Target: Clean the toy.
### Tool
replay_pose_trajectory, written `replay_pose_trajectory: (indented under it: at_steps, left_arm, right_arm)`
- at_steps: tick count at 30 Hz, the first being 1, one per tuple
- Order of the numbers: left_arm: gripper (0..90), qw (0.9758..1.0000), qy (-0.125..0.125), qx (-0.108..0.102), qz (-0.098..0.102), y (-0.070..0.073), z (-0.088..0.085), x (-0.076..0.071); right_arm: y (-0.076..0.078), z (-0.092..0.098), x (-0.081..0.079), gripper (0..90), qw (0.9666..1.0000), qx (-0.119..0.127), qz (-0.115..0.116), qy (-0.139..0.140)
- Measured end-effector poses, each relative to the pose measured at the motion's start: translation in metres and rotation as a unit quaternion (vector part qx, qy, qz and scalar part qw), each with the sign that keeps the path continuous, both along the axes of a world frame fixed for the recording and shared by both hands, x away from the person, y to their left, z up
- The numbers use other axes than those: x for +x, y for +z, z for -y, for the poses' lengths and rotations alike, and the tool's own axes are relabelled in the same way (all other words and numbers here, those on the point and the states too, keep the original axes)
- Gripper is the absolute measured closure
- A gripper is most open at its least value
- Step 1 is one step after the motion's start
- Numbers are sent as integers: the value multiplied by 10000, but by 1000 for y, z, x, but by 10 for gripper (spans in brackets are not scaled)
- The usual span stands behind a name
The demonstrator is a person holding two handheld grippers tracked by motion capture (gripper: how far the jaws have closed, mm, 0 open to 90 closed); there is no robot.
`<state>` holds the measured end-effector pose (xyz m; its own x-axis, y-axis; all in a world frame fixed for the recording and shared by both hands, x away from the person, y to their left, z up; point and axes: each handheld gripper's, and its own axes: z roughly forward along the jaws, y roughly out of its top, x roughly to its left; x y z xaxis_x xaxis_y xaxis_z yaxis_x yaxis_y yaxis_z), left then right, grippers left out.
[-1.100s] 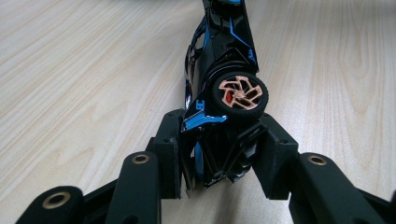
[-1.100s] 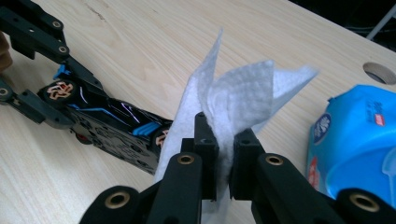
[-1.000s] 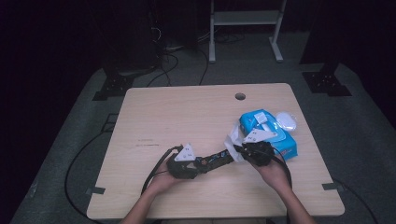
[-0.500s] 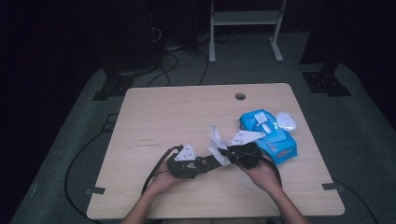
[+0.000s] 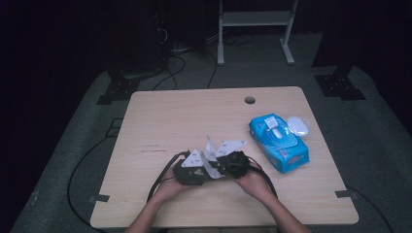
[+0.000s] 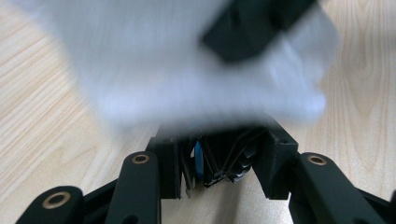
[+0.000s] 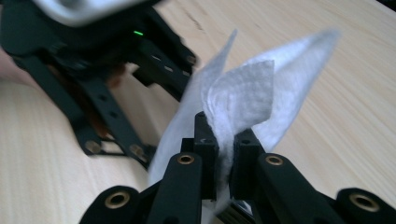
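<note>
While pinched upright, the wipe (image 7: 243,100) sits between the right gripper (image 7: 225,154) fingers.

Both forearms enter from the bottom edge of the high view and converge toward the near middle of the table. The left hand (image 5: 171,187) holds the left gripper (image 5: 208,171), which lies low and points to the right. The right hand (image 5: 252,180) holds the right gripper (image 5: 214,164), which points to the left, so the two jaw ends meet tip to tip. In the right gripper view, the right gripper's (image 7: 225,156) jaws are closed together. In the left gripper view, the left gripper's (image 6: 224,161) jaws stand close together. Each gripper carries a grey three-cornered plate on top.
</note>
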<state>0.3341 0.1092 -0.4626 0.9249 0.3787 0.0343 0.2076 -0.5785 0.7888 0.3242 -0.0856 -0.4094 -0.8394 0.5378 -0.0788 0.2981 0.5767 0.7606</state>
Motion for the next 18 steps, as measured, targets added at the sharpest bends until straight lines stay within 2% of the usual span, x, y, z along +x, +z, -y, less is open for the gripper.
replay_pose_trajectory:
  at_steps: [3,8,10,11,12,15,18]
  left_arm:
    - [582,10000,-2,0,-5,0,0,0]
    - [582,10000,-4,3,4,0,0,0]
    - [582,10000,0,-3,3,0,0,0]
    - [582,10000,3,-5,1,0,0,0]
    - [582,10000,5,-9,-3,0,0,0]
    - [582,10000,-3,-26,-4,0,0,1]
    - [582,10000,1,-28,-13,0,0,1]
  right_arm:
    - [0,17,3,834,9997,-81,74,-206]
    - [-3,45,9,834,9987,32,29,-505]
    - [-3,54,10,834,9980,-12,96,-623]
    - [-3,57,10,834,9977,65,57,-667]
    - [-3,61,11,834,9975,40,63,-696]
    - [-2,63,11,835,9970,107,40,-772]
    - [1,52,6,834,9980,261,42,-570]
